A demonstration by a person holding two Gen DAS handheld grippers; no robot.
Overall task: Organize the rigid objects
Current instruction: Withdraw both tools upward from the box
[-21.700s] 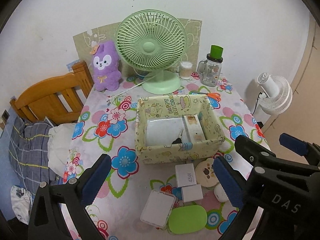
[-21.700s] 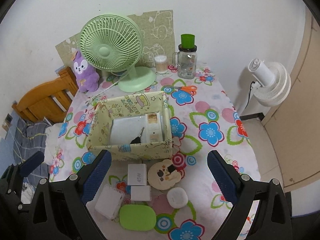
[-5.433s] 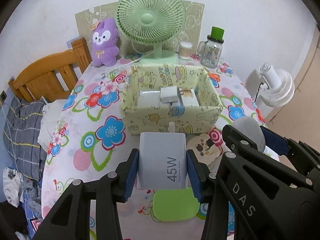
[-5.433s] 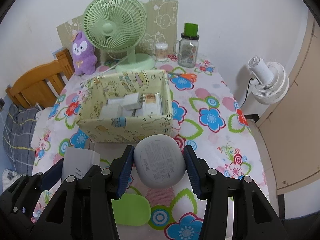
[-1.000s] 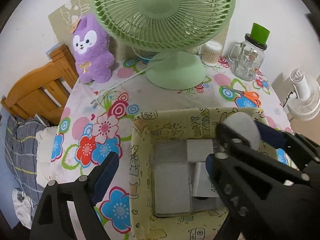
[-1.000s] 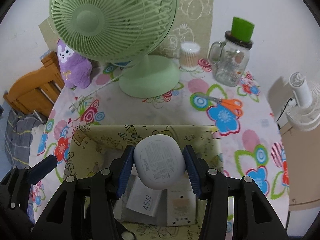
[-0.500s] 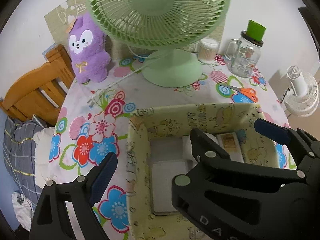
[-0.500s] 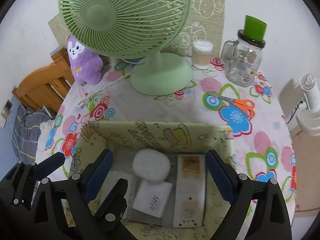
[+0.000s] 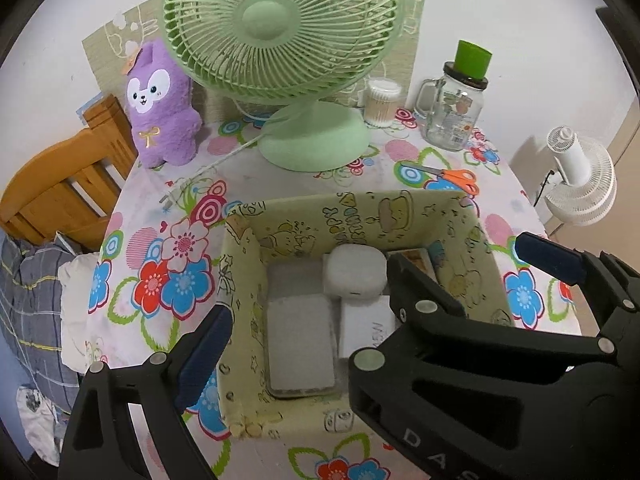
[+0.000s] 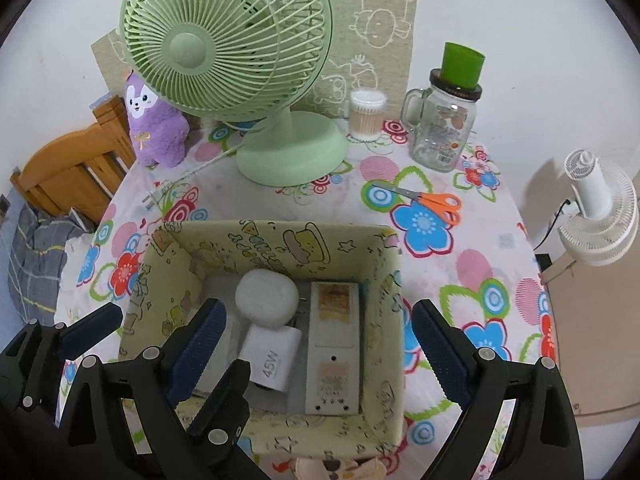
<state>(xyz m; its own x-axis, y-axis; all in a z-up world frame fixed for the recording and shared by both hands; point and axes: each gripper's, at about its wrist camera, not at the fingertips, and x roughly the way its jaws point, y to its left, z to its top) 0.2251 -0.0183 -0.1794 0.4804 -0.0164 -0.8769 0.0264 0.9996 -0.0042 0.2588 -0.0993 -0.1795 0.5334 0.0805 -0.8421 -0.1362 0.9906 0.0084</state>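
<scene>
A yellow-green cartoon-print box [image 10: 280,240] stands on the flowered tablecloth. Inside lie a round grey-white case [image 10: 266,298], a white 45W charger [image 10: 272,360], a long white strip with beige labels [image 10: 332,344] and a flat white square case [image 9: 300,344]. My right gripper [image 10: 318,308] hangs open over the box, its pads apart from the round case [image 9: 356,274]. My left gripper [image 9: 320,320] is at the box's left wall with its jaws opening and nothing gripped between them. Its right finger is hidden behind the right gripper [image 9: 456,250].
Behind the box stand a green desk fan [image 10: 224,52], a purple plush [image 10: 156,128], a cotton-swab tub [image 10: 366,114] and a glass jar with a green lid [image 10: 444,128]. Orange scissors [image 10: 428,200] lie to the right. A wooden chair [image 10: 68,168] is left, a white floor fan [image 10: 596,216] right.
The right gripper, shut on the round case a second ago, has opened, and the case now lies in the box. Both grippers have drawn back a little.
</scene>
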